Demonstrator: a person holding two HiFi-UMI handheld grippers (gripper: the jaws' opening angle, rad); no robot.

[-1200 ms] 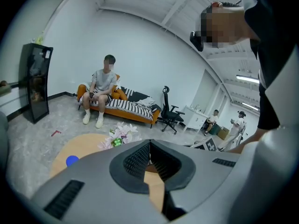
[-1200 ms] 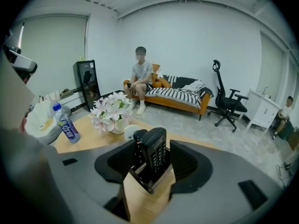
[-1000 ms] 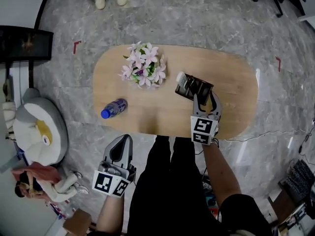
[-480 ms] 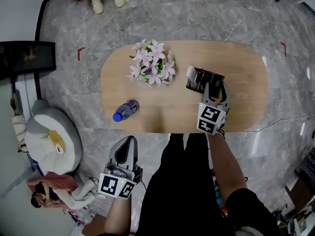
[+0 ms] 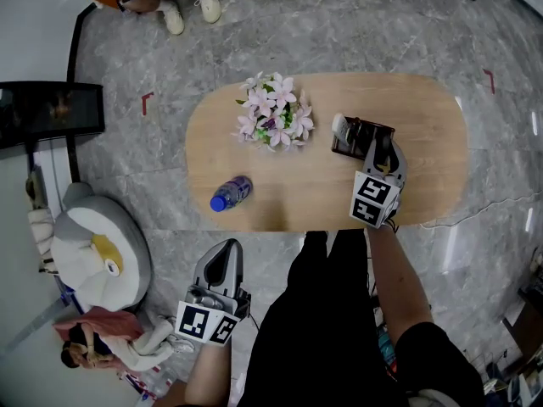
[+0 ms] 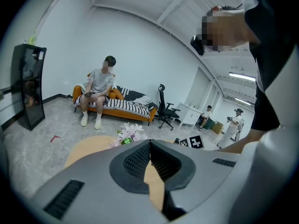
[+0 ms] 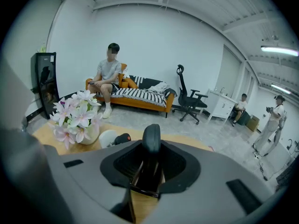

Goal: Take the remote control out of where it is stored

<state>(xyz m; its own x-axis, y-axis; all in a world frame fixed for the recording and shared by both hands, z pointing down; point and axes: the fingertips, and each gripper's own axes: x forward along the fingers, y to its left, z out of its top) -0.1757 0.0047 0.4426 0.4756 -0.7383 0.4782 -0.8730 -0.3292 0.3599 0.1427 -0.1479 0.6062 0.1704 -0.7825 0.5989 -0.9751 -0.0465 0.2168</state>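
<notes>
Right gripper (image 5: 382,145) first: its jaws are closing on the remote control (image 7: 151,141), which is stood upright in a dark holder (image 5: 356,136) right of the middle of the table (image 5: 339,202), about midway between the near and far edges. The tips look to be against the remote's sides already, so a pinch is pretty much made.

Left gripper (image 5: 226,248) is held off the near edge, below the tabletop, jaws pressed together with nothing in them.

Progress-wise, the reach is done and the grab is being made, but nothing's been lifted. The remote is still seated down in the holder. What's left, it'd be reckoned, is the pull straight up and clear.

The flowers (image 5: 276,113) and bottle (image 5: 231,192) are sat well off to the left, so no bother is expected there.
</notes>
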